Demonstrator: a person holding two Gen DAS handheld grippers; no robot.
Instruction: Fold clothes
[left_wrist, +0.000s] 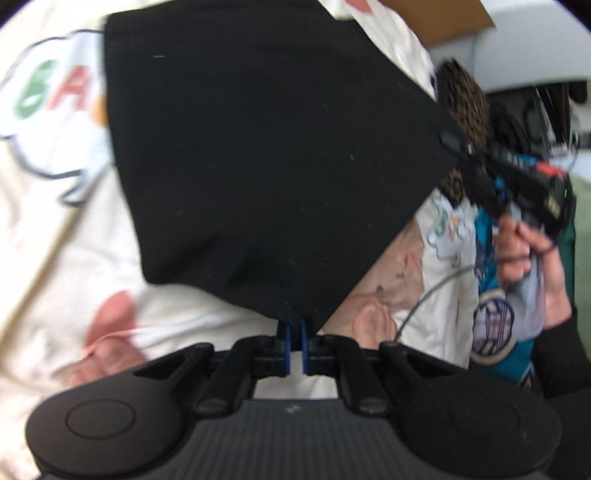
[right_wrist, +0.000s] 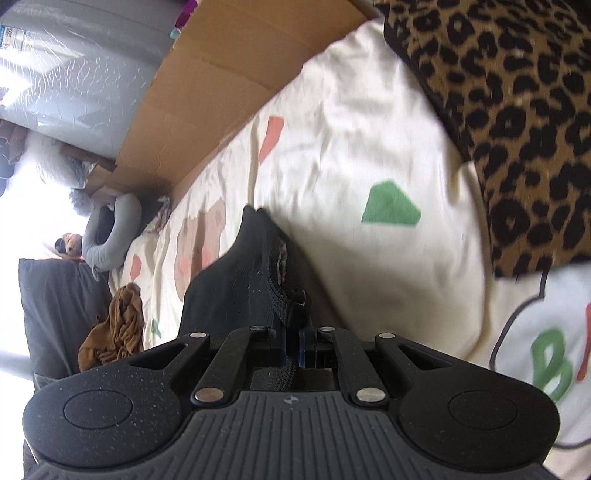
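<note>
Cream bedding (right_wrist: 351, 155) printed with coloured shapes spreads beneath a black garment (left_wrist: 266, 155) held taut above it; the left tongs (left_wrist: 295, 334) clench its lower corner, the right tongs (right_wrist: 291, 345) clench another edge. Leopard-print fabric (right_wrist: 517, 122) lies beside a cardboard panel (right_wrist: 229, 74).

Cream printed bedsheet (right_wrist: 351, 155), cardboard panel (right_wrist: 229, 81) along its edge, grey neck pillow (right_wrist: 110, 236) beyond.
</note>
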